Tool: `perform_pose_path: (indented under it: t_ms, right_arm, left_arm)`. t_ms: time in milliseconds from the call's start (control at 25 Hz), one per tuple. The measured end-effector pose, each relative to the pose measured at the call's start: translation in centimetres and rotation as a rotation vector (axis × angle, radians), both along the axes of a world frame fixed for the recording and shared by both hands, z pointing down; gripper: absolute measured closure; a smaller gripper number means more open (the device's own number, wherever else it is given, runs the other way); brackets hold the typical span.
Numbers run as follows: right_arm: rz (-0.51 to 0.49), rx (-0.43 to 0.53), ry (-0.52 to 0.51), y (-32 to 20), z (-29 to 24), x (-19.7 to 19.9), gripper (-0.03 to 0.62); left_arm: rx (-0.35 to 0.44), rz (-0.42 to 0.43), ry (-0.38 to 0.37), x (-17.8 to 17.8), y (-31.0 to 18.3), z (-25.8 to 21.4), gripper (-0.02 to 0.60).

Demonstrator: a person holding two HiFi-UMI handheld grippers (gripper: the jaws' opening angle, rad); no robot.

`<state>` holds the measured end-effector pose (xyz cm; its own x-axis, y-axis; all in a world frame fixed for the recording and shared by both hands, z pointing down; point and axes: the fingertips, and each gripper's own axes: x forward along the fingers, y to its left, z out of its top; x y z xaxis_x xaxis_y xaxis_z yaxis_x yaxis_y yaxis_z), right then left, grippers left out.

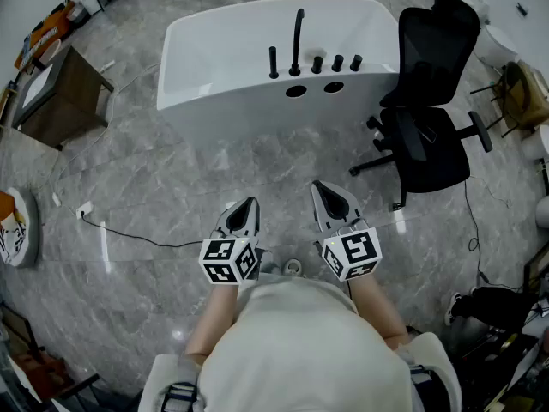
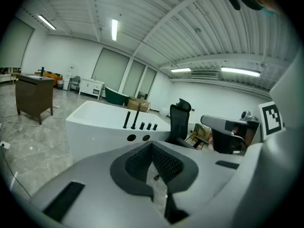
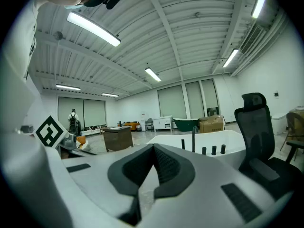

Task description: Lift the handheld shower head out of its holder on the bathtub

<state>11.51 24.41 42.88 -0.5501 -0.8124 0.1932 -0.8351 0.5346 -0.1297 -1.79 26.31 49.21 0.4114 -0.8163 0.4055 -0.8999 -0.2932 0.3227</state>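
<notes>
The grey marble floor (image 1: 171, 196) takes up most of the head view. On it stands a white freestanding bathtub (image 1: 214, 84), well ahead of the person. A black office chair (image 1: 429, 136) stands just off the tub's right end, and a brown wooden cabinet (image 1: 64, 101) stands apart from its left end. A thin cable (image 1: 146, 240) trails over the floor on the left.

Along the tub's near rim, towards its right end, runs a row of black fittings. The tall curved spout (image 1: 297, 41) has three short knobs (image 1: 337, 63) to its right. The slim upright rod at the row's left end I take to be the handheld shower head (image 1: 274, 62), seated in its holder on the rim.

The lift has not begun; this looks like the approach. Both grippers are held low in front of the person's body, well short of the tub and pointing roughly towards it. The next move would be to step in and bring one gripper up to the rim. Its jaws would have to be spread wide enough to take the rod, closed on it, then drawn straight upward so it clears the holder without snagging the spout beside it.

The left gripper (image 1: 250, 202) has its jaws brought together, with nothing between them. The right gripper (image 1: 318, 187) is likewise fully closed and empty. Neither touches anything.
</notes>
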Motion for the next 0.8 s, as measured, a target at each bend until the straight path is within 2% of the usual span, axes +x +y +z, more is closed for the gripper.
perform_pose_path:
  t_ms: [360, 600, 800]
  right_arm:
    - [-0.003, 0.021, -0.019, 5.3, -0.9, 1.5, 0.577]
    - [-0.028, 0.045, -0.016, 7.2, -1.0, 0.9, 0.577]
    - [-0.052, 0.020, -0.052, 7.8, -1.1, 1.4, 0.577]
  left_arm:
    - [0.034, 0.058, 0.007, 2.2, 2.8, -1.8, 0.561]
    - [0.025, 0.008, 0.014, 0.7, 5.3, -1.0, 0.561]
    - [0.030, -0.018, 0.024, 0.7, 6.5, -1.2, 0.561]
